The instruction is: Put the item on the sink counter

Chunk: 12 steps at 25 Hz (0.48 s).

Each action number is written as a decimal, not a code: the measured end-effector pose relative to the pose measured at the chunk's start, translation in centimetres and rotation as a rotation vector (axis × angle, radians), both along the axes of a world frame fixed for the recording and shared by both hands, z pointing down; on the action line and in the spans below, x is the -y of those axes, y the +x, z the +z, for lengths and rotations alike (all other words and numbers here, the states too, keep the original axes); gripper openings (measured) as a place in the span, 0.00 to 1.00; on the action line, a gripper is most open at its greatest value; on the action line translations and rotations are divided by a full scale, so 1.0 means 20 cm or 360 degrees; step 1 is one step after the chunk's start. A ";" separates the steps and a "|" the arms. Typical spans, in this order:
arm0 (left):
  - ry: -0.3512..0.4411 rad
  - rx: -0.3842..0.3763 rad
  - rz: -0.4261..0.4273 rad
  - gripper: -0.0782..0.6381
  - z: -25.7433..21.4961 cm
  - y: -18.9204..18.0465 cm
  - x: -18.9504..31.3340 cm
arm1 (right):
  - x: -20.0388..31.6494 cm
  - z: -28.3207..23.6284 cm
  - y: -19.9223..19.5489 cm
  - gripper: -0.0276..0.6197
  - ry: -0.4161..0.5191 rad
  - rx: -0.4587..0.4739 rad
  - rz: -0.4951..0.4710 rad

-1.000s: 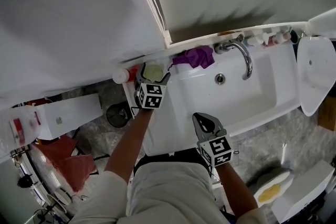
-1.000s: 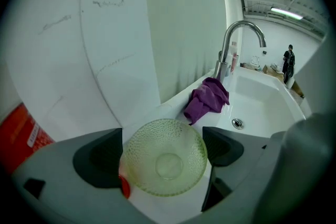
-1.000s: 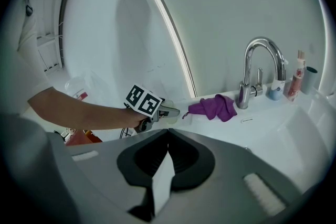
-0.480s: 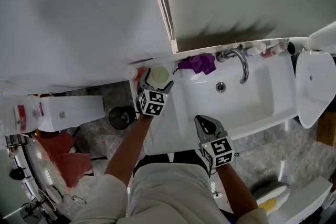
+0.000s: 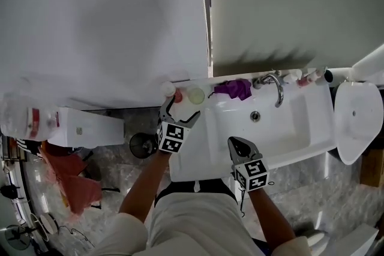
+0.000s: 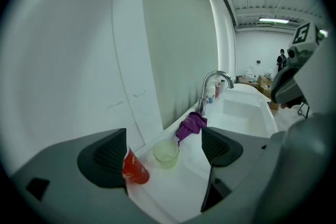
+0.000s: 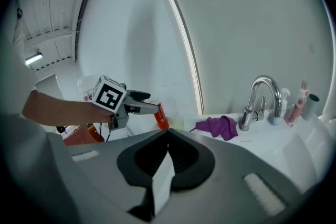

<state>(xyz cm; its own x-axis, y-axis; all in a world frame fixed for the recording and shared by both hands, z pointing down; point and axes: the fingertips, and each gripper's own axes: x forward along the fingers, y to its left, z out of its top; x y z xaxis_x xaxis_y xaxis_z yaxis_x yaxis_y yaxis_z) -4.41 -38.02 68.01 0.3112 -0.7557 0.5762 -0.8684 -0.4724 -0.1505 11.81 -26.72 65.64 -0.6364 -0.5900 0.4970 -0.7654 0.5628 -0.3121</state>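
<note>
Hovering over the back corner of the sink tabletop (image 6: 173,186), the left gripper (image 5: 182,110) is holding its jaws wide apart with nothing gripped. The task's item, a pale green translucent cup (image 6: 166,153), is standing upright on that tabletop. It is showing through the gap between the jaws and touching neither of them. A red bottle (image 6: 135,168) is standing just beside the cup, close against the left-hand jaw as seen in the left gripper view. A crumpled purple cloth (image 6: 191,124) is lying further along, between the cup and the chrome faucet (image 6: 212,86).

The right gripper (image 7: 167,139) is idling over the front rim of the basin (image 5: 264,123), jaws clenched together and empty.

Judgement: the placing step is looking complete, since the cup is resting on the counter and the grip is released.

Next move: backing the left gripper straight away from the wall, keeping the jaws spread. Clearance beside the red bottle is slight, so any sideways drift is risking a knock.
</note>
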 end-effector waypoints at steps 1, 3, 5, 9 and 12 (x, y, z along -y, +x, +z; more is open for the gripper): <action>0.0019 -0.0017 -0.0010 0.74 -0.05 -0.02 -0.03 | 0.00 -0.02 -0.01 0.06 0.0026 0.0001 0.0003; 0.0057 -0.0047 -0.0041 0.71 -0.16 -0.09 -0.08 | -0.01 -0.08 -0.04 0.06 0.0065 -0.0001 0.0008; 0.0089 -0.0080 -0.0077 0.69 -0.27 -0.16 -0.14 | -0.02 -0.14 -0.07 0.06 0.0089 -0.0002 0.0033; 0.0134 -0.0136 -0.0106 0.66 -0.44 -0.30 -0.29 | -0.06 -0.25 -0.10 0.06 0.0170 0.0010 0.0118; 0.0158 -0.0193 -0.0124 0.65 -0.54 -0.40 -0.40 | -0.09 -0.32 -0.13 0.06 0.0210 -0.0001 0.0170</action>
<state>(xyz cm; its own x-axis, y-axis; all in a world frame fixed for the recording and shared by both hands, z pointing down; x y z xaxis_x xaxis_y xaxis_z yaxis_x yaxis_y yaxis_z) -12.50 -29.95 57.30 0.3120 -0.8317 0.4594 -0.9166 -0.3908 -0.0850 9.21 -24.94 59.26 -0.5664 -0.7142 0.4111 -0.8232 0.5143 -0.2406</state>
